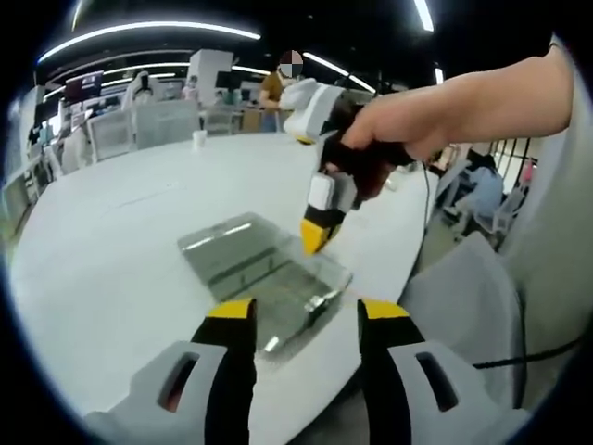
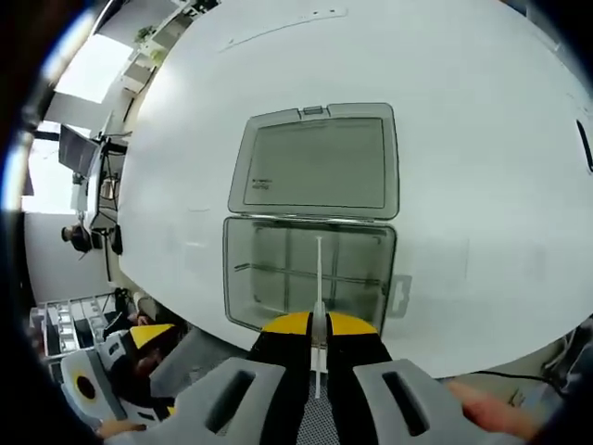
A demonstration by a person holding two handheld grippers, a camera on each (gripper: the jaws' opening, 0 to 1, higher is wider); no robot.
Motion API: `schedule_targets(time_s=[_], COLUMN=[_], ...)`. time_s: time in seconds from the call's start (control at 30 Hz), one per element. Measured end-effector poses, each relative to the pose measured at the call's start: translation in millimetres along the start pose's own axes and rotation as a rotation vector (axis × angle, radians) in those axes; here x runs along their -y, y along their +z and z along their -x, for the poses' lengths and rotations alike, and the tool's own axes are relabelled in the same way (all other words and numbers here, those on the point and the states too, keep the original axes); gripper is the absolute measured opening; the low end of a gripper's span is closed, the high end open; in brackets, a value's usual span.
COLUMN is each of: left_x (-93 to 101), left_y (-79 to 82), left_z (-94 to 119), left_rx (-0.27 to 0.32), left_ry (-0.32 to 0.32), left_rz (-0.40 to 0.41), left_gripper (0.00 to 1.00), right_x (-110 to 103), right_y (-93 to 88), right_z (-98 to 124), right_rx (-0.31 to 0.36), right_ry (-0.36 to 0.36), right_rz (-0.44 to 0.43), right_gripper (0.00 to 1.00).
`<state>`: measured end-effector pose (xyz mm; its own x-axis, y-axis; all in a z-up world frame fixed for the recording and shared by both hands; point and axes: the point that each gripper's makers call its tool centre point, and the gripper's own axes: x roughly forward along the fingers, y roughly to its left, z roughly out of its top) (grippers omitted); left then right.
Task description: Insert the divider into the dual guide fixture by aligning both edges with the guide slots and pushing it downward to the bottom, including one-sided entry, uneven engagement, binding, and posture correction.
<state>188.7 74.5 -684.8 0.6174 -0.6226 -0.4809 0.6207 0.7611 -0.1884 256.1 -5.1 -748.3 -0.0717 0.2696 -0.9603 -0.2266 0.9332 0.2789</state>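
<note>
Right fingers [image 2: 319, 326] clamp divider [image 2: 319, 278] | left fingers [image 1: 306, 315] apart | clear box [image 2: 310, 273] on white table [image 2: 463, 139] | office

Setting: open-plan office. Evidence: large white round surface [image 1: 111, 260], grey office chairs [image 1: 111, 134], ceiling strip lights [image 1: 139, 32], person seated [image 1: 482, 190] at right.
</note>
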Motion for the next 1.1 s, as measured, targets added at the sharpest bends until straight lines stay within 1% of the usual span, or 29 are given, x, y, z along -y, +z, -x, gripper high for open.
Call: schedule_targets(time_s=[0.3,1.1], left_x=[-1.0,-7.0], left_y=[-3.0,-9.3], left_z=[-0.1,-0.1], left_rx=[-0.009,-0.021], left_ry=[0.008,0.019], left_rz=[0.005,0.028], left_gripper=[0.46,0.45], right_x=[1.1,5.0], right_y=[0.5,4.9], right_z=[-2.4,-14.9], right_rx=[-0.006,-0.031], right_ry=[-0.002,-0.007], right_rz=[-0.009,-0.031], right_gripper=[0.00,0.00])
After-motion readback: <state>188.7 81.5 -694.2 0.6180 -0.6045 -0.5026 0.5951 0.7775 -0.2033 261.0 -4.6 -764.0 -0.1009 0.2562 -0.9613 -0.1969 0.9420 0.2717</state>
